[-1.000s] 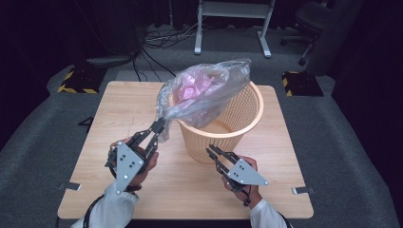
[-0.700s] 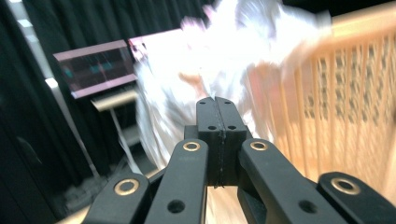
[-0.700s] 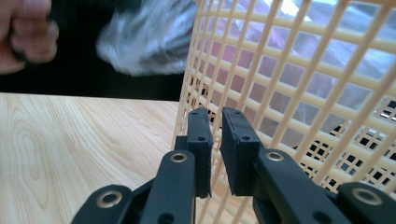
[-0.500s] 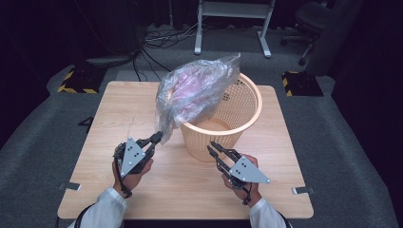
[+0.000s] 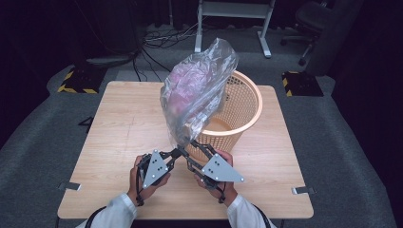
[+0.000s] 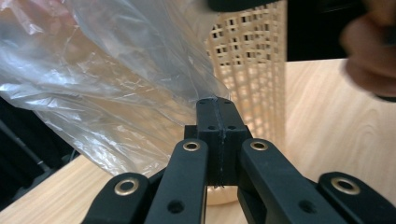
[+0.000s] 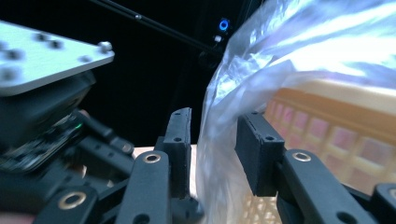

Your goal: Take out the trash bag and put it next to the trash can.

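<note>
Pinching clear bag point(image 5: 197, 97) w/ left gripper point(image 5: 177, 153); right gripper point(image 5: 194, 144) just opening, astride bag

left tongs point(image 5: 177, 153): moved from the left of the basket point(image 5: 240, 111) towards the lower middle of the high view; lower than before, now just in front of the basket's near wall, jaws pinched on the bag's bottom corner throughout.
right tongs point(image 5: 194, 145): shifted left and up the frame from the lower right of centre, now tip to tip with the left tongs; its jaws have just been opening, and bag film stands between them with a gap on either side.
plastic bag point(image 5: 197, 92): earlier slumped across the basket's rim, now stretched upright from its pinched corner, top in the upper middle of the frame.
</note>
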The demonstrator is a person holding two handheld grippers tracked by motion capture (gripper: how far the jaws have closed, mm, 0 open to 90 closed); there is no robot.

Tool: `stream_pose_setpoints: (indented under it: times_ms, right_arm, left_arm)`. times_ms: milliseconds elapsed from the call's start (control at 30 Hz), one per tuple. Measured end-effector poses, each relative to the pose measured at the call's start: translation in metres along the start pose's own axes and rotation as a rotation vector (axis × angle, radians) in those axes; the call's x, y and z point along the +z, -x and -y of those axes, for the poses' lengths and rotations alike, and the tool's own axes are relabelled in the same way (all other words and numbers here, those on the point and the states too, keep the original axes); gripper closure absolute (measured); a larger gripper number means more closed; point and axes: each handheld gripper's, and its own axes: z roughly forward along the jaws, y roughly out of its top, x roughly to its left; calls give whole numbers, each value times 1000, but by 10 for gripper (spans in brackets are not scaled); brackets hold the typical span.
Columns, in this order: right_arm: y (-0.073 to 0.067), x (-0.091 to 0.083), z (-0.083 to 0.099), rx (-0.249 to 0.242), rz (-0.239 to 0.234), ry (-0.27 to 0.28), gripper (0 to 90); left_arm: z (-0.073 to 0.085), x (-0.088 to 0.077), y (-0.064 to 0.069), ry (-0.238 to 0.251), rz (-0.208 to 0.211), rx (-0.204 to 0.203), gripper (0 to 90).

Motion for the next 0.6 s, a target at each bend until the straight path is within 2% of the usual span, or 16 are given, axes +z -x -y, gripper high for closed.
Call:
stream_pose_setpoints:
  times_ms: [33,100,167,200,300,367,467,533,600]
  right_arm:
    - [0,3,0,2,7,-10,675]
    - [1,8,2,27,-9,-13,702]
    - [2,13,4,37,-17,-39,778]
    - [2,14,5,43,-31,-35,821]
    - [1,15,6,43,-49,-44,895]
    - [0,17,6,26,-46,-65,900]
    - [1,18,8,29,-63,-82,900]
    - [2,18,10,26,-60,-90,900]
    - [3,17,12,28,-65,-98,900]
  left_arm:
    - [1,0,2,-3,13,-2,899]
    - [1,-2,5,-3,20,15,899]
    - [1,-2,7,-7,34,27,899]
    - [1,-3,8,-8,30,44,899]
    - [1,-3,11,-3,40,55,898]
    - [0,-6,10,24,70,81,893]
    - [-1,-12,9,78,141,110,630]
    - [-4,-19,7,120,156,134,514]
    - [-11,-28,2,181,141,120,453]
